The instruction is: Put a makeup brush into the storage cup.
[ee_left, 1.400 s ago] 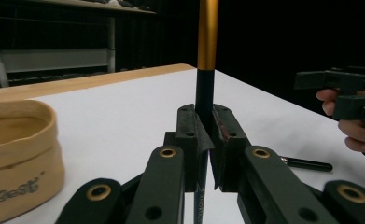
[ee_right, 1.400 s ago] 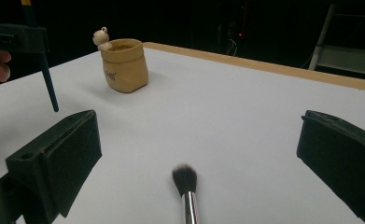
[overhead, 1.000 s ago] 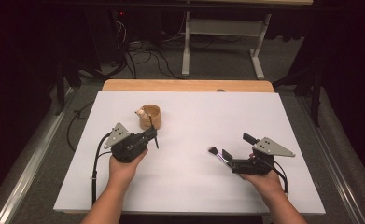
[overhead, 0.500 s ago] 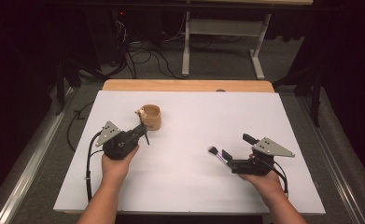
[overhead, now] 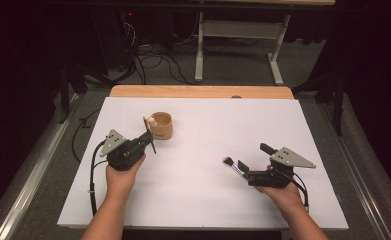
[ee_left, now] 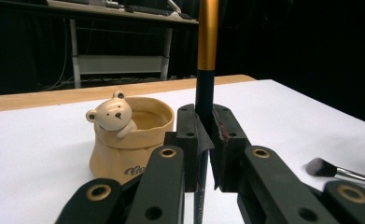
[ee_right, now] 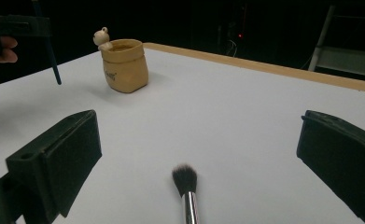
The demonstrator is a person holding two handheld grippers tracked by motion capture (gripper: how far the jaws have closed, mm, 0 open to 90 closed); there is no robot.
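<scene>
left tongs (ee_left: 203,140) clamped on upright brush (ee_left: 207,46) beside bear pot (ee_left: 131,140), right tongs (ee_right: 199,158) apart over makeup brush (ee_right: 186,186)

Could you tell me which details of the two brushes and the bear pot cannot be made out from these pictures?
- Held brush: its head is cut off by the top edge of the left gripper view; too small in the high view.
- Lying brush: its handle is cut off by the bottom edge of the right gripper view.
- Bear pot: its lettering is partly hidden behind the left gripper.
</scene>
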